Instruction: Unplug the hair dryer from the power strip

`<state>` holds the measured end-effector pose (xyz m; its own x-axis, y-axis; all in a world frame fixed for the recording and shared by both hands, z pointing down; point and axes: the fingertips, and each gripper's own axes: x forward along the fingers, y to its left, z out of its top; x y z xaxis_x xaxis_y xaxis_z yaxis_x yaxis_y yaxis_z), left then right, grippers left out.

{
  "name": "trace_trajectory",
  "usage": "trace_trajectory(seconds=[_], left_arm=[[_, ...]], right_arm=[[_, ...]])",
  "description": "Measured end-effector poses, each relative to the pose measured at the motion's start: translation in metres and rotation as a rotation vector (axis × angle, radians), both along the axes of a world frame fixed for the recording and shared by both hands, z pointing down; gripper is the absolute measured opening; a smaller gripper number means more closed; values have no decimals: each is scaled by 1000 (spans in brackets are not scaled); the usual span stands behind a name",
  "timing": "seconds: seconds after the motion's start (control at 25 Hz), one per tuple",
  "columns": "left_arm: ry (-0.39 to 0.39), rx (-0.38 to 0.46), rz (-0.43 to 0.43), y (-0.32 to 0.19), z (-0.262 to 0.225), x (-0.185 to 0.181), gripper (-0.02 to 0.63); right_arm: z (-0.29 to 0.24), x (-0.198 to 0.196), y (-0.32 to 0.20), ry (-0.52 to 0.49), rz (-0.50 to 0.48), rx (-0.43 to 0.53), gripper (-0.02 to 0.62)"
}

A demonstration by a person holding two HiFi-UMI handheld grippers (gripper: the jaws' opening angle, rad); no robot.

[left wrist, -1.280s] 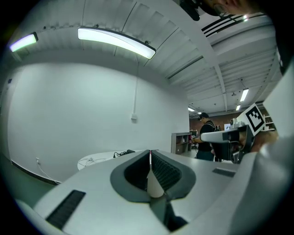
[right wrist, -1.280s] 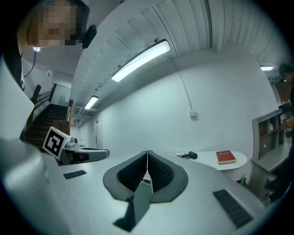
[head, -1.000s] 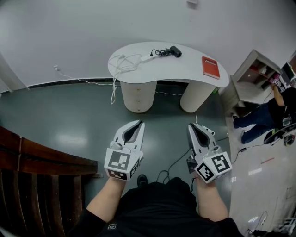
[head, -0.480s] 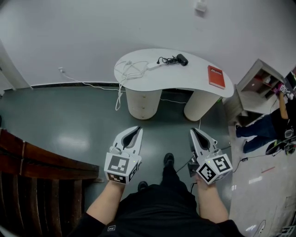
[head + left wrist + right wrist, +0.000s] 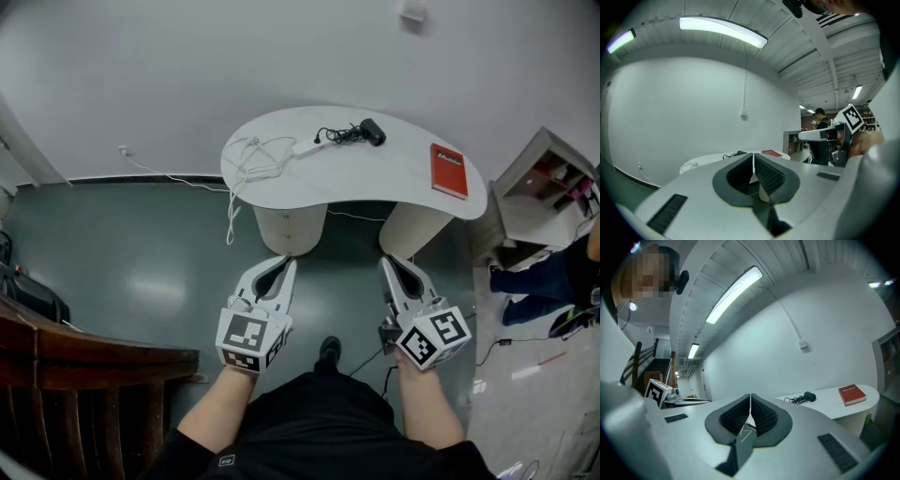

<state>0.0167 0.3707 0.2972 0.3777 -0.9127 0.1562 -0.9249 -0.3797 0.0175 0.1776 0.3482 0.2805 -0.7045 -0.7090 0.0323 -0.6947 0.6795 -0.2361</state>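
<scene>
Grey-green floor [image 5: 141,244] fills most of your head view, with a plain white wall behind it. A white, kidney-shaped table [image 5: 375,183] stands on two round pedestals in the upper centre of the frame.

The hair dryer [image 5: 373,132] lies on its side near the table's far edge, just right of the middle of the top. It is small, black and compact. Its black cord [image 5: 339,136] is bunched in a loose tangle right beside it on the left. That tangle runs to a white power strip [image 5: 304,148], whose own white cable [image 5: 255,155] loops over the left part of the tabletop and hangs down the side. At this size you cannot tell whether the plug sits in the strip. A red book [image 5: 449,171] lies flat toward the table's right end, well apart from the dryer.

Your left gripper [image 5: 289,264] and right gripper [image 5: 386,262] sit low in the frame, side by side, both pointing toward the table and well short of it. Each gripper view shows the ribbed pads pressed together with nothing between them. In the right gripper view the dryer shows as a dark shape with its cord on the white top, right of centre, and the book is further right.
</scene>
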Motion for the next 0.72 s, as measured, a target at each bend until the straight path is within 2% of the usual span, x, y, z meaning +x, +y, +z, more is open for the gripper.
trace_trajectory(seconds=[0.32, 0.52, 0.72], left_arm=[[-6, -5, 6, -99, -3, 53, 20], [-20, -18, 43, -129, 0, 94, 20], [-35, -24, 42, -149, 2, 101, 20]], right_arm=[[-1, 45, -83, -14, -24, 0, 35], [11, 78, -112, -21, -14, -27, 37], [19, 85, -132, -33, -24, -53, 37]])
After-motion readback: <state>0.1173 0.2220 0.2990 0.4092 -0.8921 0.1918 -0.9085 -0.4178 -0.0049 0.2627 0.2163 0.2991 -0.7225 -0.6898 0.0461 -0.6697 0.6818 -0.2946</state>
